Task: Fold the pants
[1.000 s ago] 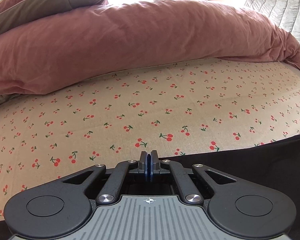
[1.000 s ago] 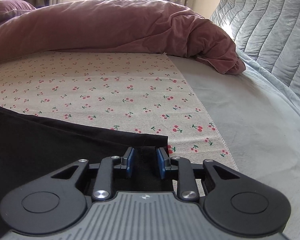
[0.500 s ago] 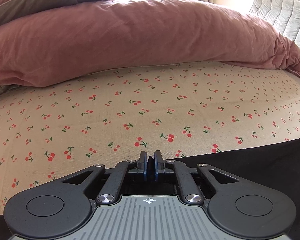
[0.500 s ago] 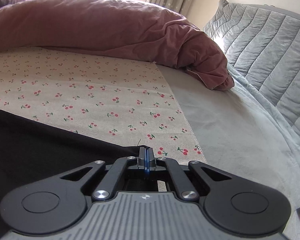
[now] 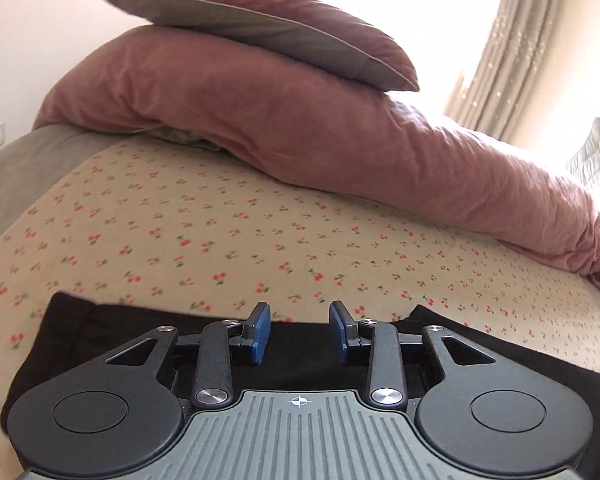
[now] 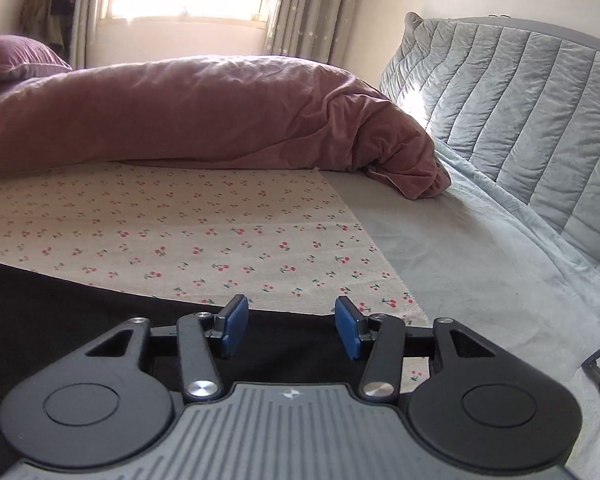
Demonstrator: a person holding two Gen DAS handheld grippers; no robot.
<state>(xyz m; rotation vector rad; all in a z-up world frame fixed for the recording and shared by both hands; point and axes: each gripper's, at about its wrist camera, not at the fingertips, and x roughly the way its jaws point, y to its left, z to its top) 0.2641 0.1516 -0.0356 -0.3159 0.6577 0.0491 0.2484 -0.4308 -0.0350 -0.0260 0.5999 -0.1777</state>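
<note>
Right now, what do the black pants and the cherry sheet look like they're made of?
Black pants: soft matte fabric, maybe a knit; no sheen or visible weave. Cherry-print sheet: thin woven cloth, probably cotton, with a flat matte printed surface and a raw-looking edge.

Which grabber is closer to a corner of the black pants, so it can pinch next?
Probably the left gripper. It is open above the black pants, and their rounded corner shows just to its left on the cherry sheet. The right gripper, also open, faces a straight edge.
</note>
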